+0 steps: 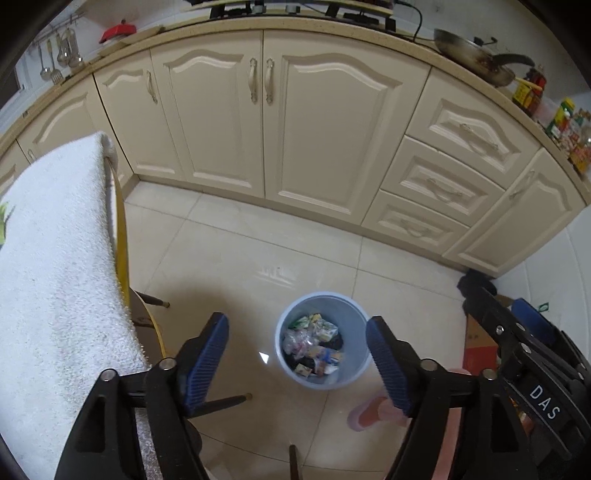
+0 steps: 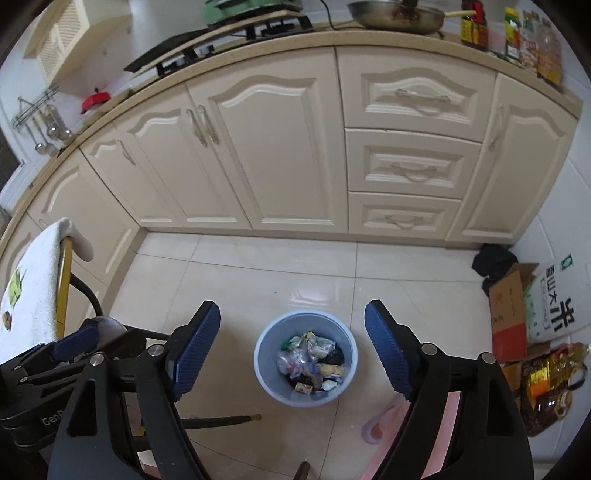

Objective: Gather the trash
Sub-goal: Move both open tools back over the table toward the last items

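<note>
Two grippers hang over the floor, the left gripper [image 1: 297, 363] and right gripper [image 2: 292, 349] both with blue pads spread apart and nothing between them. Below them stands a pale blue bin [image 2: 266, 360] holding crumpled wrappers [image 2: 312, 360]. Cream cabinets [image 2: 277, 147] stand far behind, and a white towel [image 1: 55, 277] lies left.

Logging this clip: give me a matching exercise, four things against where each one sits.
Things:
1. bin
2. pan
3. towel
4. box

Places:
A. on the counter
B. draped over the chair back
C. on the floor below both open grippers
D. on the floor by the right wall

Pairs: 1-C, 2-A, 3-B, 4-D
</note>
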